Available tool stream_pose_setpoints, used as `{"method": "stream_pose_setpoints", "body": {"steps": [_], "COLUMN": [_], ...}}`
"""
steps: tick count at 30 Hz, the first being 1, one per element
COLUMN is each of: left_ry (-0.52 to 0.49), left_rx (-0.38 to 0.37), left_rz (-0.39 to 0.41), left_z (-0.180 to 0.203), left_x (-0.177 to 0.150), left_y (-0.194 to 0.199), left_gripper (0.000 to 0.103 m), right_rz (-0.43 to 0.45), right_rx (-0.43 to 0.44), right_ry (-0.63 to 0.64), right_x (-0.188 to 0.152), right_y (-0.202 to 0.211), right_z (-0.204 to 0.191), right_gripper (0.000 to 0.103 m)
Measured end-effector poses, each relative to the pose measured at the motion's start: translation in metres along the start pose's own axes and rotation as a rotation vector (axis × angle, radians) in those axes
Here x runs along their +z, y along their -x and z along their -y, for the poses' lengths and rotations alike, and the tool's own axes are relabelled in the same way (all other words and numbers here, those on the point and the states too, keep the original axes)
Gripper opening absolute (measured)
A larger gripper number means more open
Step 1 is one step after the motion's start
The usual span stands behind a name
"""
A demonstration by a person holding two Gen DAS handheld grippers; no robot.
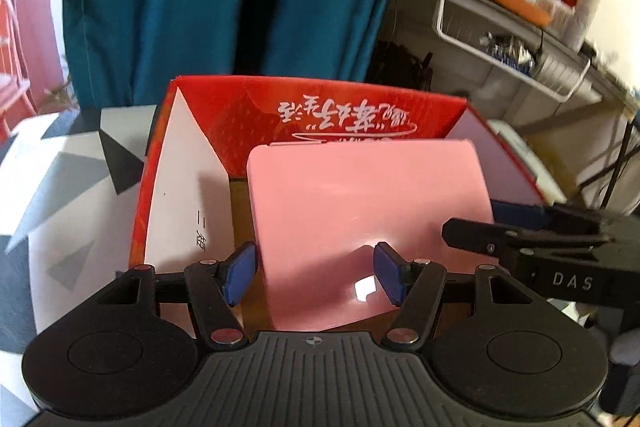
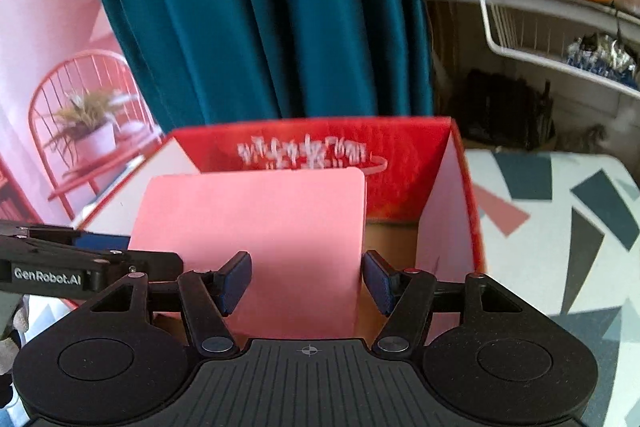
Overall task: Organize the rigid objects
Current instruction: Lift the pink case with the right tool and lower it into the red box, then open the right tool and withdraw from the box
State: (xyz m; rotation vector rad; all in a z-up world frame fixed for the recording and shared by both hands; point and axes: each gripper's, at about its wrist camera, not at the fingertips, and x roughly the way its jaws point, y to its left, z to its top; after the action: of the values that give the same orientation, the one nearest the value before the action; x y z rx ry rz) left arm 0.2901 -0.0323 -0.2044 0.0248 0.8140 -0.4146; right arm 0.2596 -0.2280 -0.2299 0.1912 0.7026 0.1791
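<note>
A flat pink plastic case [image 1: 360, 195] [image 2: 260, 219] hangs tilted over the mouth of an open red carton [image 1: 240, 115] [image 2: 408, 163] with white inner flaps. My left gripper [image 1: 315, 277] is shut on the case's near end, blue pads on either side of it. My right gripper [image 2: 307, 281] is shut on the case the same way. In the left wrist view the right gripper [image 1: 480, 223] reaches in from the right to the case's edge. In the right wrist view the left gripper [image 2: 148, 251] comes in from the left. The carton's brown floor shows beside the case.
The carton stands on a table [image 1: 60, 187] [image 2: 560, 227] with a grey, white and pink geometric cover. A teal curtain [image 1: 180, 7] hangs behind. A cluttered shelf with a white wire basket [image 1: 500, 47] is at the right. A pink poster [image 2: 60, 107] is on the left.
</note>
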Motion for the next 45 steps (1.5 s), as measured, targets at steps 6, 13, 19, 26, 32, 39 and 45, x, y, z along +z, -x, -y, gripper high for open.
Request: {"method": "stream_pose_setpoints", "body": {"steps": [6, 13, 19, 26, 32, 39, 45], "left_ry": [-0.045, -0.091, -0.095, -0.080, -0.050, -0.086, -0.123], "left_rx": [0.043, 0.084, 0.099, 0.106, 0.131, 0.330, 0.405], "left_rz": [-0.028, -0.073, -0.087, -0.055, 0.100, 0.207, 0.292], "left_z": [0.003, 0.013, 0.016, 0.015, 0.014, 0.031, 0.045], "left_x": [0.001, -0.001, -0.001, 0.001, -0.002, -0.010, -0.034], "left_y": [-0.008, -0.019, -0.021, -0.014, 0.028, 0.066, 0.095], "left_gripper": [0.066, 0.065, 0.066, 0.069, 0.100, 0.103, 0.103], "right_rz": [-0.070, -0.143, -0.180, -0.185, -0.048, 0.116, 0.276], "right_rx": [-0.056, -0.111, -0.117, -0.113, -0.108, -0.081, -0.077], "right_ry": [0.035, 0.068, 0.086, 0.091, 0.125, 0.116, 0.102], "right_x": [0.000, -0.001, 0.000, 0.003, 0.003, 0.001, -0.018], "right_y": [-0.013, -0.027, -0.031, -0.028, 0.002, 0.044, 0.079], "right_z": [-0.011, -0.019, -0.019, -0.020, -0.020, -0.015, -0.017], "right_gripper": [0.060, 0.059, 0.059, 0.062, 0.092, 0.103, 0.103]}}
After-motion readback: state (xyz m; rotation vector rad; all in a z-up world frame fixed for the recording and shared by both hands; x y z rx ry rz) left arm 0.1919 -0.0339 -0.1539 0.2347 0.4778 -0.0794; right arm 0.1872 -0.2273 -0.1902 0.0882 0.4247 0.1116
